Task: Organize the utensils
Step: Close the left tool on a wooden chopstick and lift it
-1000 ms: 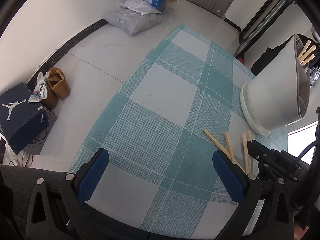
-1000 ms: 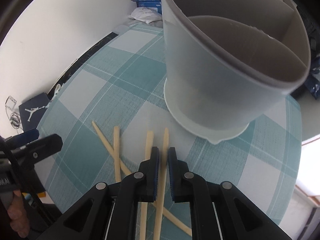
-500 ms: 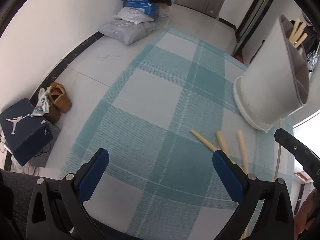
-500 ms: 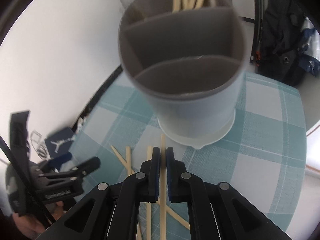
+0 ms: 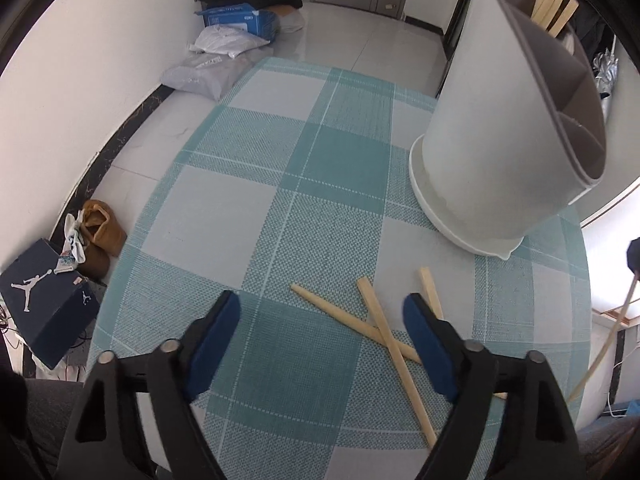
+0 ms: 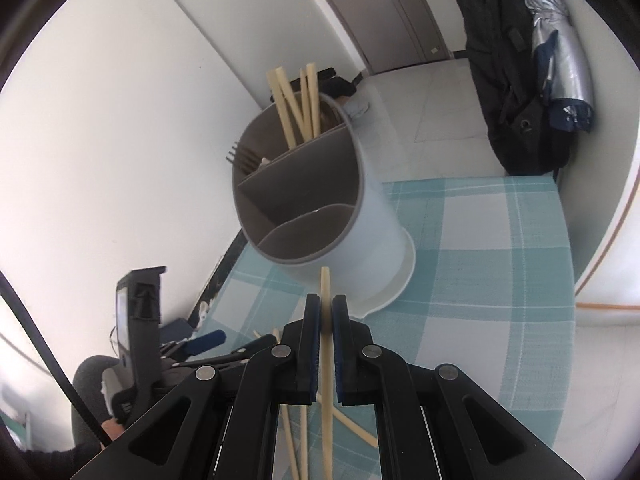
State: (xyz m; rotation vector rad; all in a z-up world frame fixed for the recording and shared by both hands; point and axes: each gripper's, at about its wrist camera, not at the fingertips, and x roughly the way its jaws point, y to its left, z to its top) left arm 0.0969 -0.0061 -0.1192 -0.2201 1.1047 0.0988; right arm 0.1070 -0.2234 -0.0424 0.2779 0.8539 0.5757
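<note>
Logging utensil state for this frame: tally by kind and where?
Chopsticks in holder: 4
Chopstick in right gripper: 1
Chopsticks on tablecloth: 3
Fork in holder: 1
Total: 9; left gripper open, empty.

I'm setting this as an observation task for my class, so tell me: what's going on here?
A person is sorting chopsticks into a divided white utensil holder. The right hand-held gripper is shut on one chopstick, lifted off the checked tablecloth and pointing toward the holder, where several chopsticks and a fork already stand. The left hand-held gripper is open and empty above three loose chopsticks on the cloth.
</note>
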